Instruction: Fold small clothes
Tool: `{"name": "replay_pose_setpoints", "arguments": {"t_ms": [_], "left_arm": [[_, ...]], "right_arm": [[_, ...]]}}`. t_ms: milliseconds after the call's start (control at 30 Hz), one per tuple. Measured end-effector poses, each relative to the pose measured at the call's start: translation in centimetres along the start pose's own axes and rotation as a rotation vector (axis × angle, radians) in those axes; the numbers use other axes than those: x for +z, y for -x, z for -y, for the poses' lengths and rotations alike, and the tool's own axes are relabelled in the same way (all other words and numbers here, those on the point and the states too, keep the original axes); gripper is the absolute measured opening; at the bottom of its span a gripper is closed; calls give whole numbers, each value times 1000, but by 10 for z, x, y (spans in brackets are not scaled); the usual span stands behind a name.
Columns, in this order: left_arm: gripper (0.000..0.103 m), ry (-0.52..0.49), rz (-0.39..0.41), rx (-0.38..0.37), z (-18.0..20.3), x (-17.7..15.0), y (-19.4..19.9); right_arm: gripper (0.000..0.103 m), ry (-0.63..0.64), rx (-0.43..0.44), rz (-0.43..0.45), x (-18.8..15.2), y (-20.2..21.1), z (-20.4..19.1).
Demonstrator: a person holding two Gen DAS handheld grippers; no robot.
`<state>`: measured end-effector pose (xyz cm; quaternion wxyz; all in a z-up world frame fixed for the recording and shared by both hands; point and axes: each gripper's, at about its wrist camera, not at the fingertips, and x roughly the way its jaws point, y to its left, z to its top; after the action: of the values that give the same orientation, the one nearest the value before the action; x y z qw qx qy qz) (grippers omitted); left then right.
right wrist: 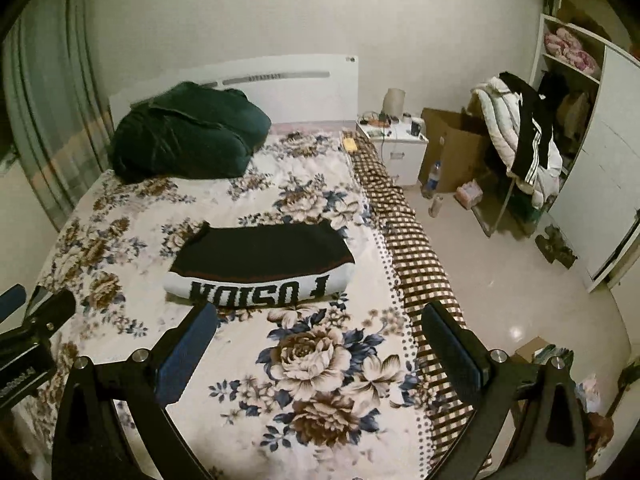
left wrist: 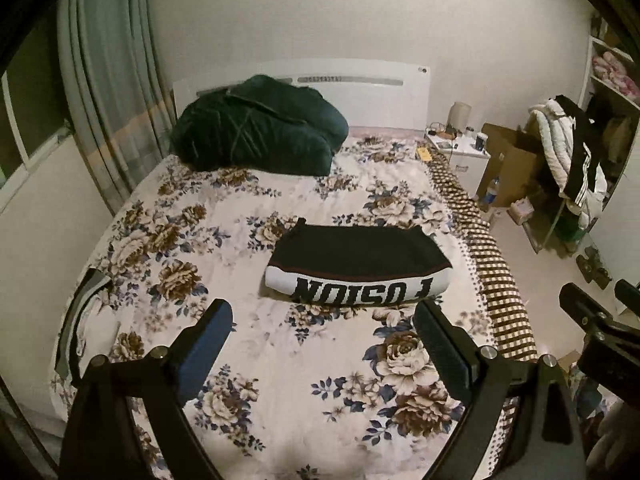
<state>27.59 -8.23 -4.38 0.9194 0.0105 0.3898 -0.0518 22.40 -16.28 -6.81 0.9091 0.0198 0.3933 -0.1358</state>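
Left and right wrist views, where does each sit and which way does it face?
Left wrist: above the bed's near end, facing the headboard; its open left gripper frames the folded shirt, right gripper at right edge.
Right wrist: beside it, further right, same facing; open right gripper, left gripper at left.
Shared: shirt, bed, green bundle.

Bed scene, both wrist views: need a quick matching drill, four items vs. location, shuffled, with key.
Items:
1. folded black-and-white garment
2. dark green bundle
3. white nightstand
4. cardboard box

Places:
A. on the floor, right of the nightstand
B. at the head of the bed, by the headboard
C. mid-bed, on the floral cover
D. beside the bed, near the headboard's right end

Pairs: 1-C, 2-B, 3-D, 4-A
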Motion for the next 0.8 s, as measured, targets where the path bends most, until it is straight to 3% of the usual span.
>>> {"name": "replay_pose_setpoints", "arguments": {"t_ms": [133, 300, 533, 600, 800], "left_arm": [[93, -3, 19, 4, 1, 1, 29], [93, 8, 46, 10, 2, 2, 56], [94, 0, 76, 11, 6, 2, 74], [102, -9, 81, 15, 8, 1, 76], [102, 0, 84, 28, 8, -2, 82]], "right_arm": [[103, 11, -3, 49, 3, 54, 5], [103, 20, 8, 66, 7, 92, 10], [103, 13, 22, 86, 9, 122, 19], [103, 9, 24, 83, 8, 121, 19], [103, 16, 33, 109, 16, 135, 23]]}}
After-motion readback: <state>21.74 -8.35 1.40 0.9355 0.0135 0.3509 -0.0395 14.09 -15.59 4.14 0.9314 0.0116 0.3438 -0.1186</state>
